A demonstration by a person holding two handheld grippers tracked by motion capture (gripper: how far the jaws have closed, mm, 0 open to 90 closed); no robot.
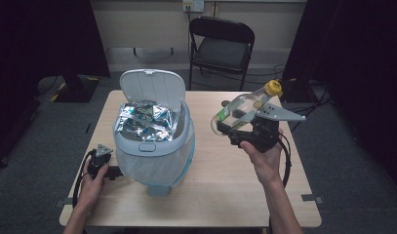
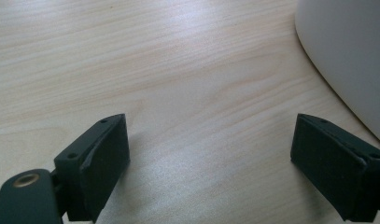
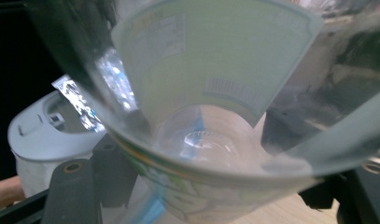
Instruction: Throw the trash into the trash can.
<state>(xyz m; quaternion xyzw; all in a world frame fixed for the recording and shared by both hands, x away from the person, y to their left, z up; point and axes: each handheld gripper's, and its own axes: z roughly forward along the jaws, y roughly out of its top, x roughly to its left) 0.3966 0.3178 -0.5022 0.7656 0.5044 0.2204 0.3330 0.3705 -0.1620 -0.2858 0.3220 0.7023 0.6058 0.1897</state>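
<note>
Right claw: pinching a clear plastic bottle, raised above the bench at about 2 o'clock from the bin.
Bottle: tilted, yellow cap pointing to 1 o'clock.
Left claw: spread, nothing between the jaws, low over the bench at 8 o'clock of the bin.
Bin: lid up, silver wrappers on top.
</note>
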